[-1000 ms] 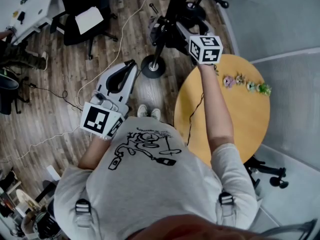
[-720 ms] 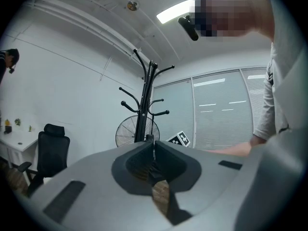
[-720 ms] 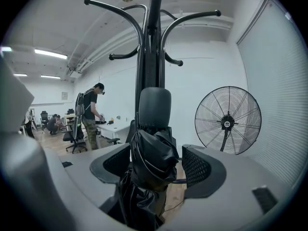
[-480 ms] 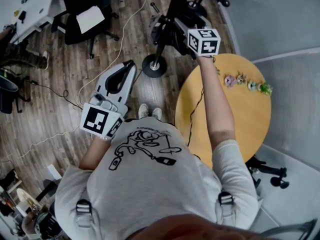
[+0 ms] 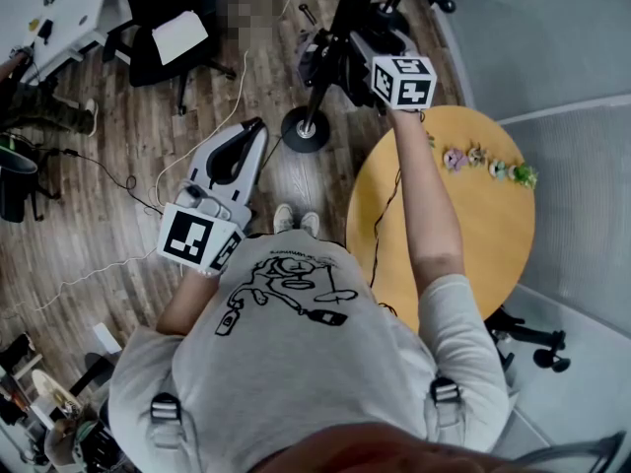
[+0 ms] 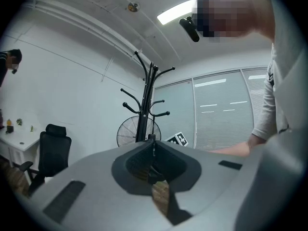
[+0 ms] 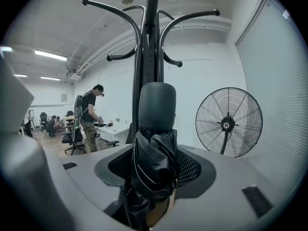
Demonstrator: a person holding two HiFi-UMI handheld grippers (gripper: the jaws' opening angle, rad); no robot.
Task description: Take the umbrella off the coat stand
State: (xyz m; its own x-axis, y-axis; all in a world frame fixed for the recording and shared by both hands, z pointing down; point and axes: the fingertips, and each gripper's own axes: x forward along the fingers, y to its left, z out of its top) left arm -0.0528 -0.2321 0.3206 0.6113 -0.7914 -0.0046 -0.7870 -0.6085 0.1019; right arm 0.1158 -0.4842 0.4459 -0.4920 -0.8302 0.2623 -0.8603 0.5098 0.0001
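A black folded umbrella (image 7: 154, 165) with a rounded dark handle (image 7: 157, 105) hangs upright against the black coat stand (image 7: 153, 32). In the right gripper view it fills the gap between the jaws. My right gripper (image 7: 155, 150) is closing, its pads against the umbrella's folds on both sides. In the head view this gripper (image 5: 340, 59) reaches out at arm's length to the stand's pole (image 5: 330, 67), and the umbrella is hidden behind it. My left gripper (image 5: 258, 126) is held low at my left side, shut and holding nothing. The stand (image 6: 144, 109) shows far beyond it.
A round yellow table (image 5: 473, 235) with small flower figures (image 5: 483, 166) is at my right. The stand's round base (image 5: 302, 131) rests on the wooden floor, with cables nearby. A black office chair (image 5: 163, 28) stands at far left. A floor fan (image 7: 228, 124) is behind the stand. People (image 7: 91, 119) are at desks.
My right gripper has moved a little further out toward the coat stand. The left gripper and my body have stayed where they were.
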